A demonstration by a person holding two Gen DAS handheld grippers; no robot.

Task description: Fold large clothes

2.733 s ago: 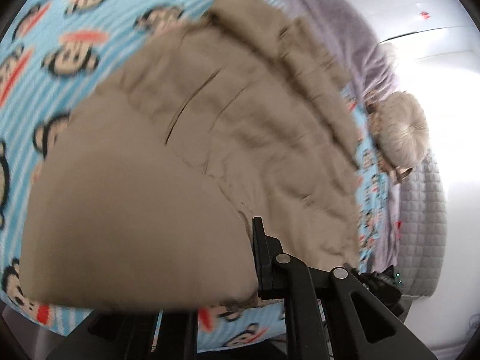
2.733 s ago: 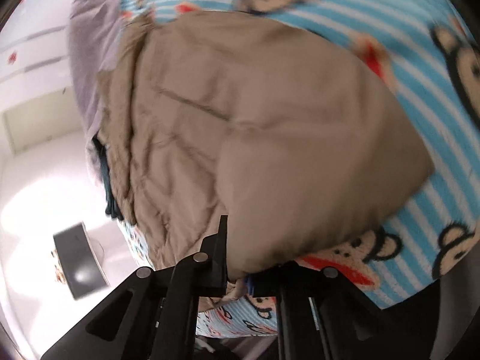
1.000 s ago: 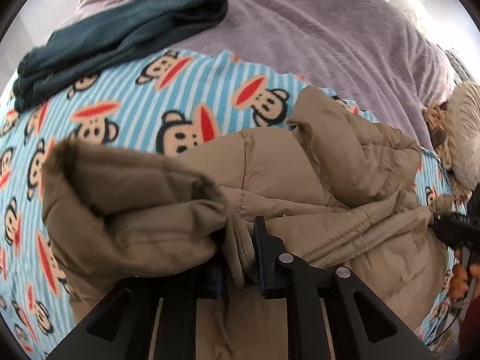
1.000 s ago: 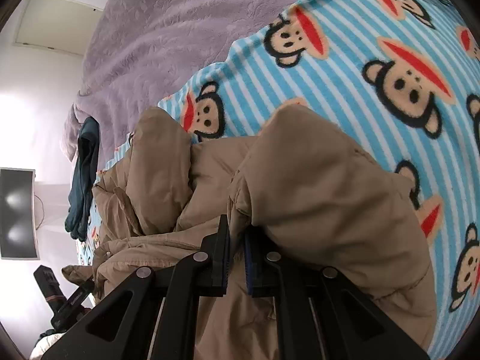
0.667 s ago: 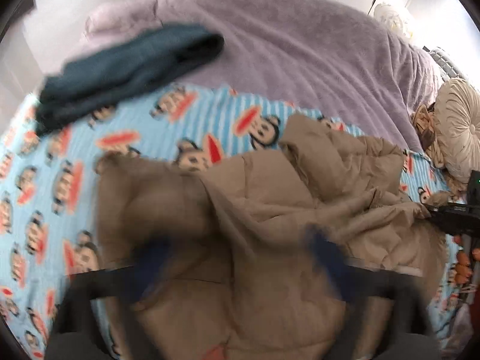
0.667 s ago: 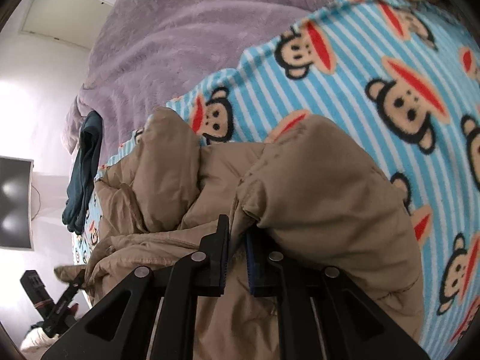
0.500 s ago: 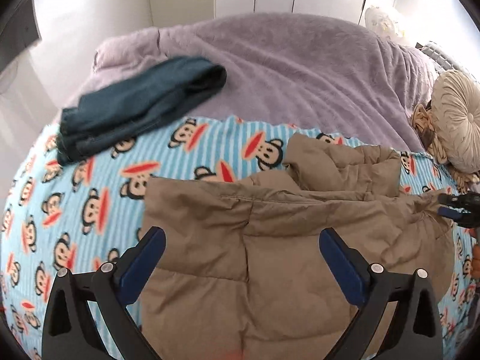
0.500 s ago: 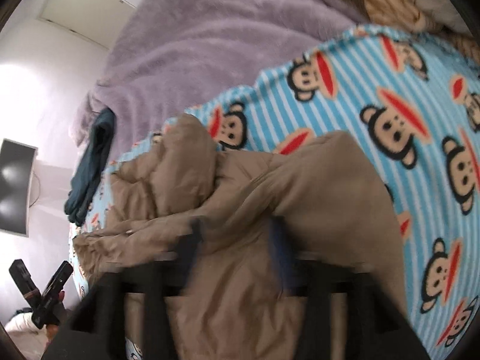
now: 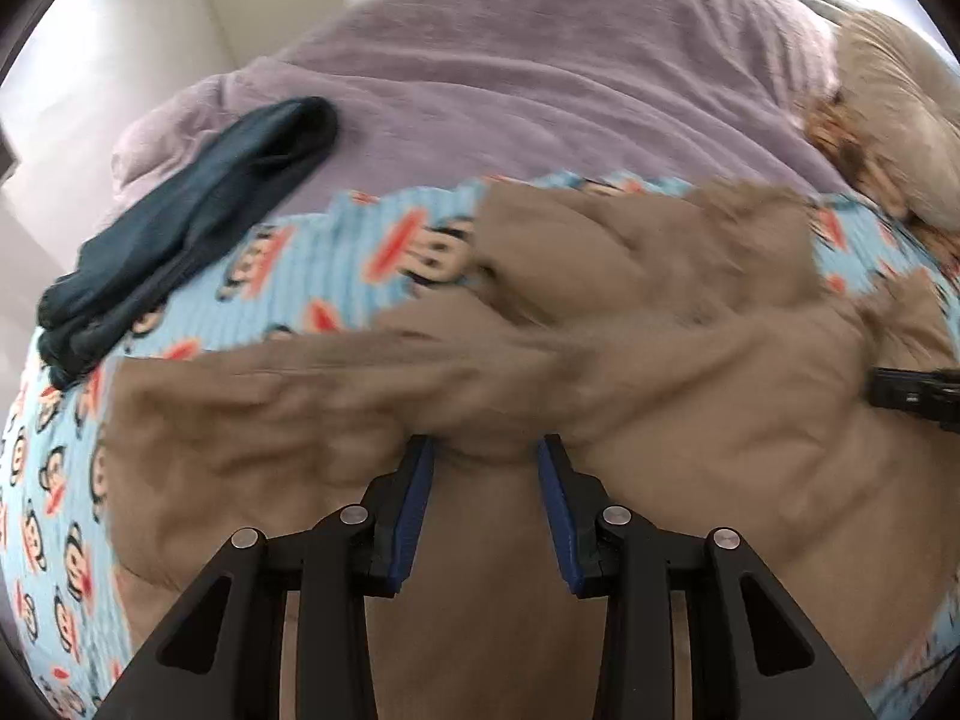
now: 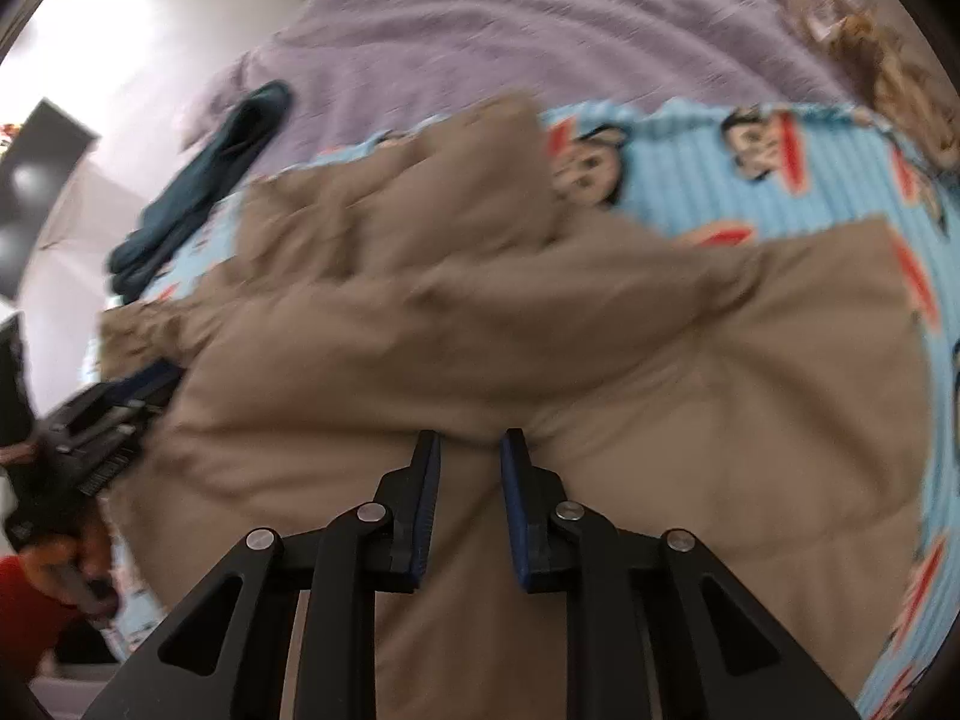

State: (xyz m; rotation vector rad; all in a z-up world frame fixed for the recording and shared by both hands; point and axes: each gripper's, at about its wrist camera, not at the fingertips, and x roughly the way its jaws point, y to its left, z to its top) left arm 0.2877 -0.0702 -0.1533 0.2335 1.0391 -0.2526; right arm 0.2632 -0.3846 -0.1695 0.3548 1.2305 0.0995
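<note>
A tan puffer jacket (image 9: 660,360) lies crumpled on the monkey-print blanket (image 9: 300,276). My left gripper (image 9: 483,456) points down at its near part. Its jaws are closing around a raised fold of the jacket, and the blue pads (image 9: 414,498) do not clearly press on it. In the right wrist view the jacket (image 10: 600,330) fills the middle. My right gripper (image 10: 471,450) is likewise closing on a fold, with a narrow gap left between its jaws. Each gripper shows in the other's view: the right one (image 9: 912,399) at the jacket's right edge, the left one (image 10: 114,414) at its left edge.
A folded dark teal garment (image 9: 198,198) lies at the back left where the purple bedspread (image 9: 540,72) meets the blanket. A round beige cushion (image 9: 900,108) sits at the back right. A person's hand (image 10: 66,564) holds the left gripper. White walls and a door stand beyond.
Both grippers let go of the jacket edges they held, opened wide and shifted over the jacket. Their jaws have now narrowed around folds in it.
</note>
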